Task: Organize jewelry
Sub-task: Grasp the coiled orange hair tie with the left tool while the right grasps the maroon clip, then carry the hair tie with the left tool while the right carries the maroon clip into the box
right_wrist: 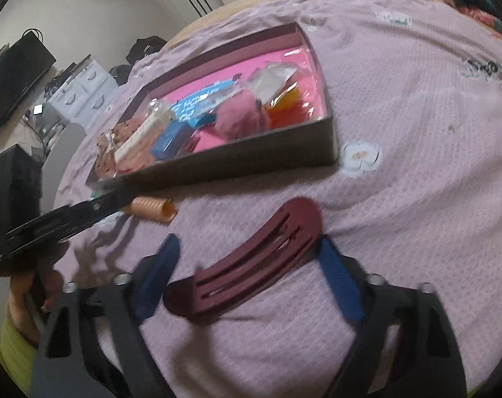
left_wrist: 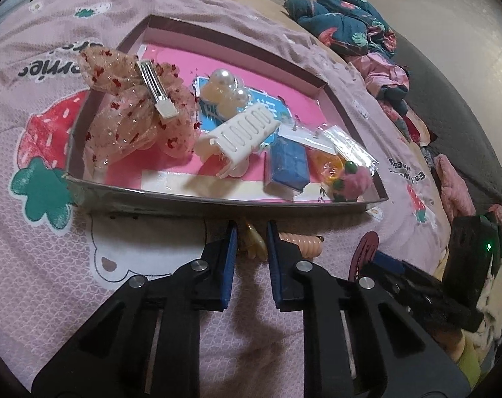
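Pink strawberry-print bedding (left_wrist: 52, 265) spreads under both grippers, with bare cloth all around them. Left gripper (left_wrist: 251, 232) has its blue pads closed narrow on a small yellowish piece (left_wrist: 252, 242) that shows between the tips; what it is cannot be told. A peach coil tie (left_wrist: 300, 245) lies just beside the right pad, near the tray's front wall. Right gripper (right_wrist: 247, 248) stands apart around a maroon clip (right_wrist: 251, 265) lying flat on the bedding; its pads flank the clip's ends, and contact cannot be told through the blur. Beyond both, the tray (left_wrist: 218, 199) holds a mesh bow (left_wrist: 131, 122), a white claw clip (left_wrist: 241, 132), pearls (left_wrist: 224, 79), a blue box (left_wrist: 289, 162) and small bags. Open bedding runs right of the tray.
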